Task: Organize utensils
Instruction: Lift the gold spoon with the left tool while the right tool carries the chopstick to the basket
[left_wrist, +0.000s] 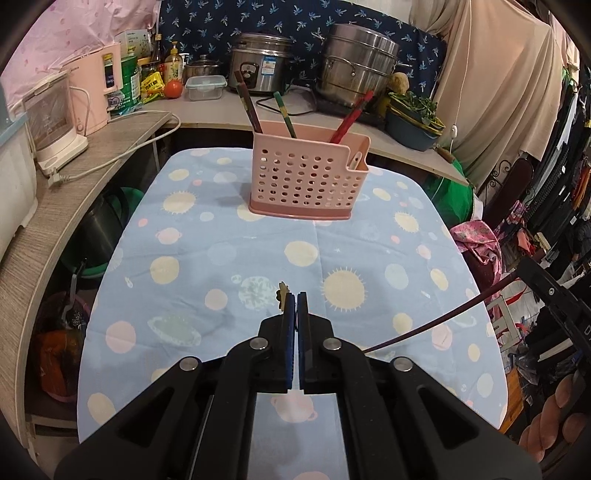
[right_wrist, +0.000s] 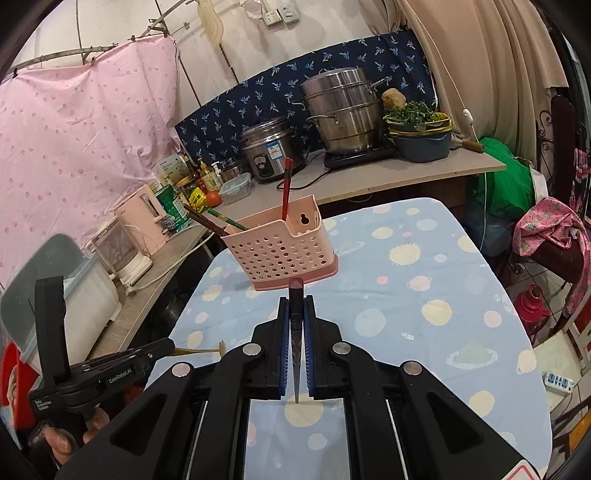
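Observation:
A pink perforated utensil holder (left_wrist: 308, 173) stands at the far middle of the table and also shows in the right wrist view (right_wrist: 282, 247). It holds dark brown chopsticks (left_wrist: 248, 101), a green chopstick (left_wrist: 283, 112) and red chopsticks (left_wrist: 351, 118). My left gripper (left_wrist: 296, 299) is shut on a small yellow-tan utensil with a flower-shaped end (left_wrist: 283, 295), above the near table; it also shows in the right wrist view (right_wrist: 207, 350). My right gripper (right_wrist: 296, 301) is shut on a dark maroon chopstick (right_wrist: 296, 306), which also shows in the left wrist view (left_wrist: 443, 317).
The table carries a blue tablecloth (left_wrist: 229, 258) with planet prints. A curved counter (left_wrist: 110, 147) behind and to the left holds a rice cooker (left_wrist: 260, 66), a steel steamer pot (left_wrist: 356, 62), a pink kettle (left_wrist: 94, 92), bottles and a basin of greens (left_wrist: 415, 114).

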